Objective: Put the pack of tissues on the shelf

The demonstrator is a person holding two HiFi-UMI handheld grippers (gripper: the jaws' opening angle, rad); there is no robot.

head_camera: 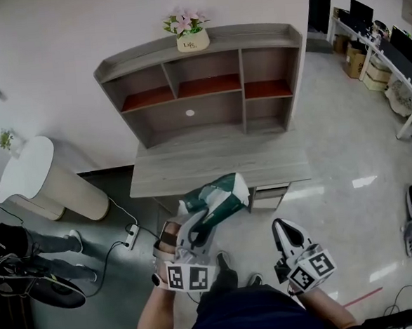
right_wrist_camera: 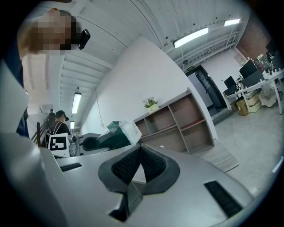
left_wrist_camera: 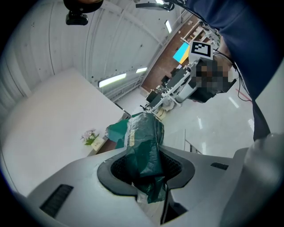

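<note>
Two grippers hang before the desk [head_camera: 220, 168]. Your left gripper [head_camera: 199, 220] clamps the green pack of tissues [head_camera: 219, 194] in the air at the desk's front edge, short of the shelf [head_camera: 253, 36]. Your right gripper [head_camera: 281, 227], just beside it, has its jaws pressed together on nothing.

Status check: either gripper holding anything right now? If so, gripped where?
Left gripper holds the green pack of tissues, clamped on the crumpled near end of its wrapper. Right gripper is shut and empty.
</note>
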